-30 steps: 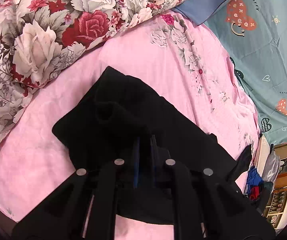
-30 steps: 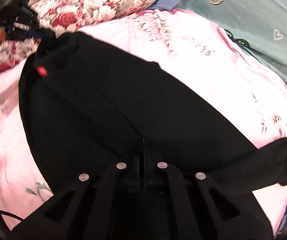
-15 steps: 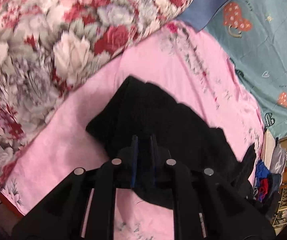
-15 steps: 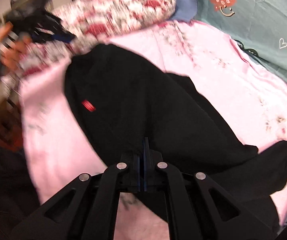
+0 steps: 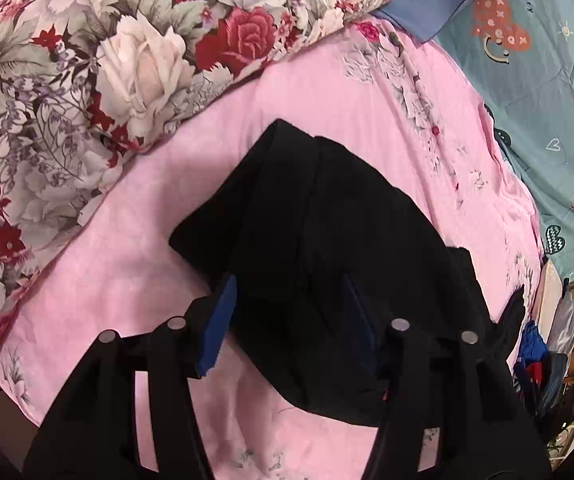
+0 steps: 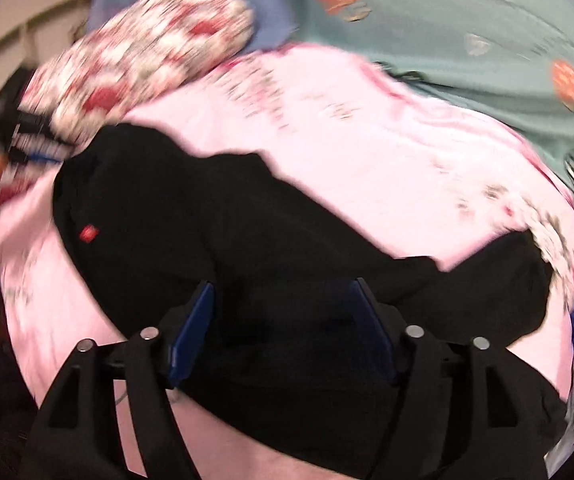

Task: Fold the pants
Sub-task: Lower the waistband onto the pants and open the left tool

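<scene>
Black pants lie on the pink bed sheet, folded lengthwise, with a small red tag near the waist. My left gripper is open just above the waist end, blue pads spread, holding nothing. My right gripper is open above the middle of the pants, also empty. The right wrist view is blurred. The leg end lies at the right near the bed edge. The left gripper also shows in the right wrist view, at far left.
A floral quilt lies bunched along the left of the bed. A teal sheet with hearts and a blue pillow lie at the back right. Clothes are piled off the bed's right edge.
Both grippers were shut on the pants and have opened, letting the fabric drop onto the sheet. The right gripper is still moving.
</scene>
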The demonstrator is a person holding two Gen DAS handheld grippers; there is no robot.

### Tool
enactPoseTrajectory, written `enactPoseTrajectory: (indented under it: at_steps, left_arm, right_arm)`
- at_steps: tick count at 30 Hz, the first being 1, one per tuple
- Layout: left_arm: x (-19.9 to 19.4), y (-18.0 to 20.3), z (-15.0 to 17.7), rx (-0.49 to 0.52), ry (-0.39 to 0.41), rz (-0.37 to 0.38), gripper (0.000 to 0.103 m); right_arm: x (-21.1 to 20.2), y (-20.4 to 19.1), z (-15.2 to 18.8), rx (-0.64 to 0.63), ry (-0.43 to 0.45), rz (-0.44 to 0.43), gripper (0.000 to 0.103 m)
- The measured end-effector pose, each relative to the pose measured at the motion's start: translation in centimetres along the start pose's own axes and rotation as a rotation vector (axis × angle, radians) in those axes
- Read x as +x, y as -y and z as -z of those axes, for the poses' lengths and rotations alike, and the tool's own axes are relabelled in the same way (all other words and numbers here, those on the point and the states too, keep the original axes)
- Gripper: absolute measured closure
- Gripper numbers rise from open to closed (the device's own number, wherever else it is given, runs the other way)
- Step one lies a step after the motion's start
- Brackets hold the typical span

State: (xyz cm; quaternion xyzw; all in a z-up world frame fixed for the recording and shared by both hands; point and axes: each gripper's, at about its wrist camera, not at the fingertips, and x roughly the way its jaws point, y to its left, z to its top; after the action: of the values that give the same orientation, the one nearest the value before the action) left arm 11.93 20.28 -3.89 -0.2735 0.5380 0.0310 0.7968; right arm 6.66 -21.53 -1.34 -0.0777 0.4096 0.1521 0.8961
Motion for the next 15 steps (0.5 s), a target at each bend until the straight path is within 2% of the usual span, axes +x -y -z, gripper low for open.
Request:
enactPoseTrajectory:
  at_steps: [7, 11, 12, 15]
  left_arm:
    - [0.6, 0.9, 0.7, 0.005, -0.040, -0.009, 0.046]
    - [1.9, 1.0, 0.2, -0.038, -0.053, -0.022, 0.049]
    - [2.2, 1.0, 0.0, -0.049, -0.056, -0.022, 0.050]
    - [3.4, 0.5, -0.5, -0.105, -0.080, -0.021, 0.062]
  right_arm:
    - [-0.5, 3.9, 0.1, 0.098, 0.027, 0.027, 0.032]
    - [-0.3, 4.5, 0.5, 0.111, 0.028, 0.027, 0.032]
    - [-0.3, 4.5, 0.6, 0.112, 0.029, 0.023, 0.032]
    - [-0.3, 4.6, 0.9, 0.110, 0.032, 0.020, 0.032]
